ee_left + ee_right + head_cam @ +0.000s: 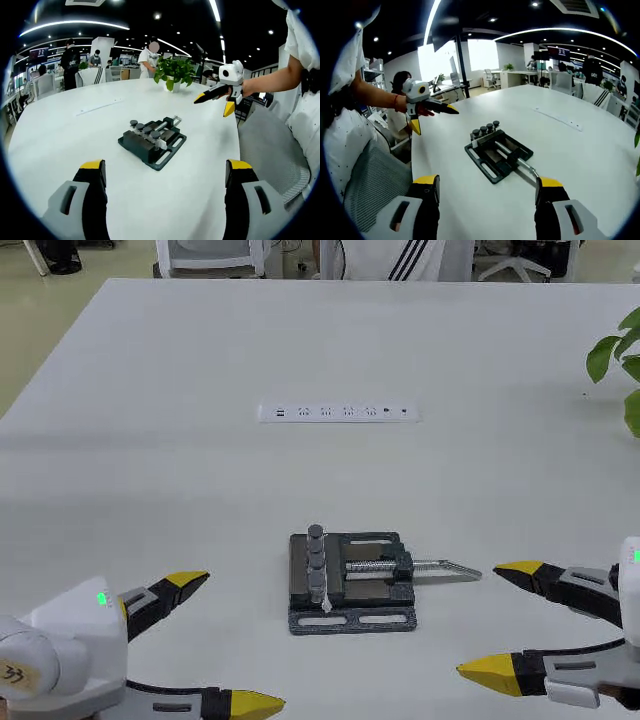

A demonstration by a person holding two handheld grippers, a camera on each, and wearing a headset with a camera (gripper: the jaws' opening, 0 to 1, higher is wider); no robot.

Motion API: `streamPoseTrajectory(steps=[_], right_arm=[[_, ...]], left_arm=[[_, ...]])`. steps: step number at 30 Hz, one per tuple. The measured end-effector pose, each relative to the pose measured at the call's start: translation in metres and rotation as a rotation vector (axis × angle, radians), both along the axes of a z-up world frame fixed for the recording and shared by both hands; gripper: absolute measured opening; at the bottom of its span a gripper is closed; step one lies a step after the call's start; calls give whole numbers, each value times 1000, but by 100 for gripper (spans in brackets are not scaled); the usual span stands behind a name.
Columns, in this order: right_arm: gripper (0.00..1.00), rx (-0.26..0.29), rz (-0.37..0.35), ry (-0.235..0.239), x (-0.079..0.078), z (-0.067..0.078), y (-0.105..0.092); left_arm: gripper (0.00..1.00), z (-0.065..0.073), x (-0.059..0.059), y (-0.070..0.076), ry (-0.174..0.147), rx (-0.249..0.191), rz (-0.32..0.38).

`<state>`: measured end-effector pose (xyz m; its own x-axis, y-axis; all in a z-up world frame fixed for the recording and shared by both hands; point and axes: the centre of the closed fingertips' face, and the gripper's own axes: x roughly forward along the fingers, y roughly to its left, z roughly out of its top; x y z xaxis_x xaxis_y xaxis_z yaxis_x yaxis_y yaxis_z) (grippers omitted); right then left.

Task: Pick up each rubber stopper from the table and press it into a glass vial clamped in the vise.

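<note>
Left tool (235, 640), lower left, and right tool (488, 620), lower right, both gape wide, empty. Lower centre on the counter (200, 470), the vise (352, 592) grips 4 vials (316, 558), seemingly stoppered already. Pressing off-axis with such broad tips could tip or crack a vial.

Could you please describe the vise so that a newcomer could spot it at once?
On the white table, look nearer the person than the long white power strip. The vise is the small dark grey block there, with a row of dark-topped vials held upright at one end and a silver handle sticking out sideways.
</note>
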<state>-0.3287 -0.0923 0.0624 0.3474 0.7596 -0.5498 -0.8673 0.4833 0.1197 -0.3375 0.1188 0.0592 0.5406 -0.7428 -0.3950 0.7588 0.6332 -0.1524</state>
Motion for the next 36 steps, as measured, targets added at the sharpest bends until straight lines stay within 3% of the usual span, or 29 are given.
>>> streamPoseTrajectory(steps=[9, 15, 36], right_arm=[[80, 11, -13, -11, -1, 0, 1], [80, 8, -12, -11, -1, -1, 5], [81, 3, 11, -12, -4, 4, 10]], left_arm=[[99, -4, 0, 1, 7, 10, 16], [99, -14, 1, 9, 13, 16, 25], [98, -7, -4, 6, 12, 14, 17]])
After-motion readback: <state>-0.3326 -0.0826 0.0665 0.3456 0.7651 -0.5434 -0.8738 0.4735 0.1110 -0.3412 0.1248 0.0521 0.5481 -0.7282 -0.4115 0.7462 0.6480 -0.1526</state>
